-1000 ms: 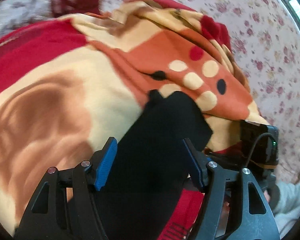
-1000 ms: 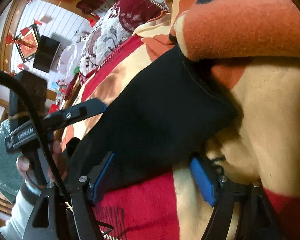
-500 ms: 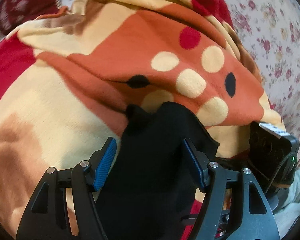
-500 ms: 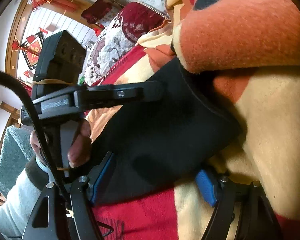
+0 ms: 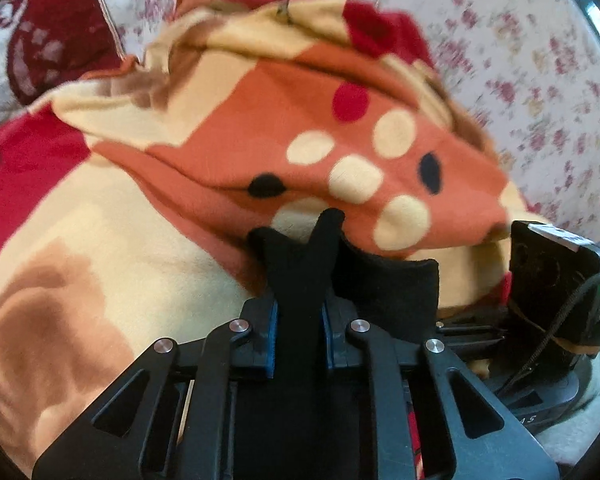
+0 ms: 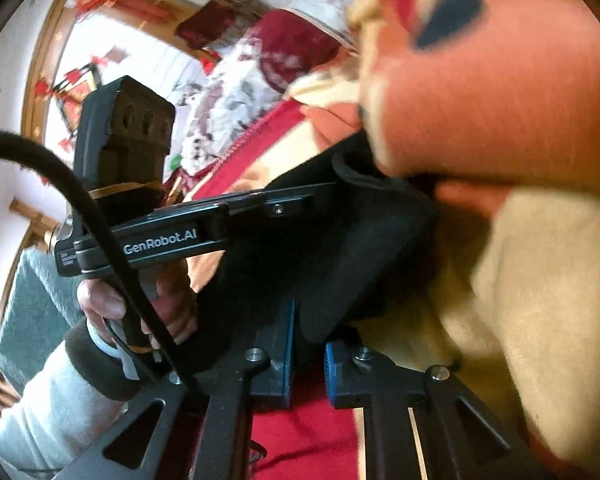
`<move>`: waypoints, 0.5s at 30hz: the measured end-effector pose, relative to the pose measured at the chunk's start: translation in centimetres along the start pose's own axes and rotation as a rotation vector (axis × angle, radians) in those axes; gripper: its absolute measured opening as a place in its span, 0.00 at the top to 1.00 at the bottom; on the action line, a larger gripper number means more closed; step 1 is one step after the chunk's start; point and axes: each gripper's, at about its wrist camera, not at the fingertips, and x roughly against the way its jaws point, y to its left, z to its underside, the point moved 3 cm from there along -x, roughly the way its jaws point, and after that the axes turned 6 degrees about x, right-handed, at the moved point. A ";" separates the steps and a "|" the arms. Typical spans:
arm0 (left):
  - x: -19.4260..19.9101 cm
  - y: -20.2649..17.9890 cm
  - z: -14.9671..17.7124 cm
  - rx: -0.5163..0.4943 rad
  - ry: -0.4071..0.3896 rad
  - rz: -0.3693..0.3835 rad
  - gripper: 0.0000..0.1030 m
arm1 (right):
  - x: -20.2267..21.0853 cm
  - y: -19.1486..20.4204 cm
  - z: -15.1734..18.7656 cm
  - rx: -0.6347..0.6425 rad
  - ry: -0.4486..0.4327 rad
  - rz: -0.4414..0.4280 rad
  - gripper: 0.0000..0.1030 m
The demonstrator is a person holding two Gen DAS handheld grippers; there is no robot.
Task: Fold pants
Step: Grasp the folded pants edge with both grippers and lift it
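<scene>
The black pants (image 5: pixel 384 292) lie on a patterned blanket, their far end against a bunched orange fold. My left gripper (image 5: pixel 298 340) is shut on a pinched ridge of the black pants, which sticks up between the blue pads. In the right wrist view my right gripper (image 6: pixel 308 356) is shut on the near edge of the pants (image 6: pixel 320 264). The left gripper's body (image 6: pixel 172 236) and the hand holding it show at the left of that view. The right gripper's body (image 5: pixel 556 280) shows at the right of the left wrist view.
A thick blanket (image 5: pixel 100 240) in cream, red and orange covers the bed; its spotted orange fold (image 5: pixel 340 152) rises just beyond the pants. A floral sheet (image 5: pixel 540 80) lies at the far right, a dark red pillow (image 5: pixel 52 40) at the far left.
Both grippers were open around the pants and have closed on the cloth. The left gripper has bunched the fabric into a raised ridge.
</scene>
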 end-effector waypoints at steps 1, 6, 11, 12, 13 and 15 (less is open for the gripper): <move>0.8 -0.2 0.0 0.001 -0.018 0.005 0.85 | 0.3 0.8 -0.2 0.041 -0.007 0.008 0.89; 6.9 -0.7 0.9 0.005 -0.140 0.028 0.85 | 2.2 6.2 -1.4 0.259 -0.044 0.036 0.89; 13.5 0.9 4.6 0.058 -0.261 0.025 0.85 | 2.4 13.3 -0.6 0.531 -0.052 0.068 0.89; 14.6 1.7 5.8 0.088 -0.279 0.019 0.85 | 1.9 14.6 -0.2 0.587 -0.048 0.080 0.89; 15.5 2.6 7.1 0.124 -0.289 0.018 0.81 | 1.4 15.9 0.2 0.642 -0.042 0.092 0.89; 17.3 5.2 10.3 0.218 -0.315 -0.019 0.74 | 0.2 18.5 2.1 0.754 -0.013 0.094 0.89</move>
